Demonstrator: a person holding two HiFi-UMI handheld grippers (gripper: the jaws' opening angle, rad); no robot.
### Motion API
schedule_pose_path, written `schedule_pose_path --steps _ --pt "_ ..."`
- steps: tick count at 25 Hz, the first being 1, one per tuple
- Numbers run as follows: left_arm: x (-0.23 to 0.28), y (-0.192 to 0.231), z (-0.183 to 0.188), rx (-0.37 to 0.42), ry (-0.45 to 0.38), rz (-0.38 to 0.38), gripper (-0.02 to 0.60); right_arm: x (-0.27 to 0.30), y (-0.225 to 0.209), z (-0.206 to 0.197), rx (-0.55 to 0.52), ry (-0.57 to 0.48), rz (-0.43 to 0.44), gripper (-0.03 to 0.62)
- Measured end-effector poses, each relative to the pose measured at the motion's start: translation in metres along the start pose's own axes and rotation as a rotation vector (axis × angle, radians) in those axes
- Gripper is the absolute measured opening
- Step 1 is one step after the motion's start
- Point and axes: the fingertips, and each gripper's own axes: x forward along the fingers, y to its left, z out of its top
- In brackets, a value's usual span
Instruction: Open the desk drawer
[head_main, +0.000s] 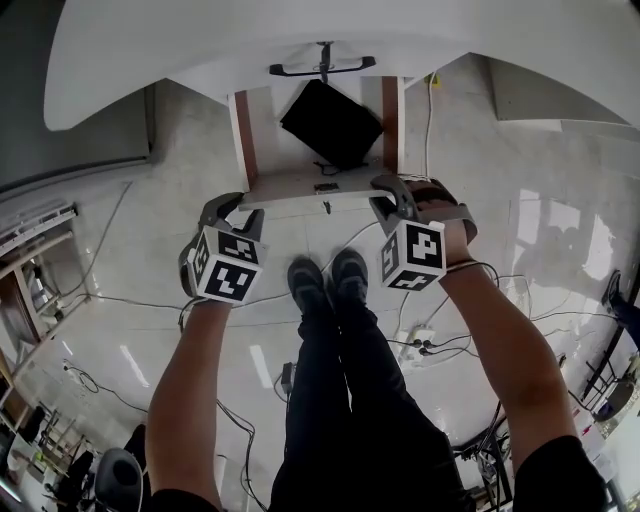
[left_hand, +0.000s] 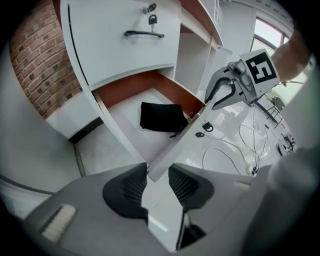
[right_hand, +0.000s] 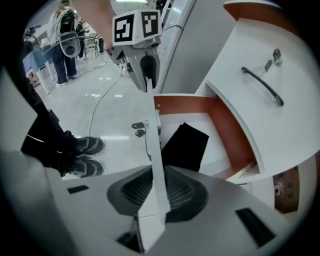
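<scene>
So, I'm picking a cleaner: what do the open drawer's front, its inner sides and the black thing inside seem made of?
The drawer front: white coated board, probably laminate, smooth with a thin square edge. The inner sides: reddish-brown, flat and even, likely wood-look laminate. The black thing: flat, matt, no shine, perhaps fabric or plastic; can't tell.

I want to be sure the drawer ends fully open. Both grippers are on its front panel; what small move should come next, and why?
Probably a short pull toward the shoes, grips kept. The left gripper and right gripper each clamp the drawer front, and it already stands well out, showing the black item inside, so little travel likely remains.
</scene>
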Motion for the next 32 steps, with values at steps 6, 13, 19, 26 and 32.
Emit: schedule_pose_path --steps 6,13,19,26,32 --pt "0.005 0.002 -0.001 -0.012 -0.056 0.016 0.144 0.006 -0.002 -0.001 0.046 -0.028 -0.059 0.083" --pt "-0.003 0.002 -0.004 -0.050 -0.072 0.065 0.157 -0.013 0.002 0.010 0.154 -0.098 -0.113 0.132" --pt "-0.048 0.003 0.003 -0.131 -0.121 0.066 0.163 -0.068 0.016 0.009 0.288 -0.130 -0.092 0.132" --pt "-0.155 -0.029 0.039 -0.307 -0.285 0.051 0.161 -0.148 0.031 0.059 0.439 -0.189 -0.002 0.121" --pt "-0.256 -0.028 0.098 -0.325 -0.399 0.097 0.163 -0.224 -0.014 0.111 0.452 -0.263 -0.036 0.126"
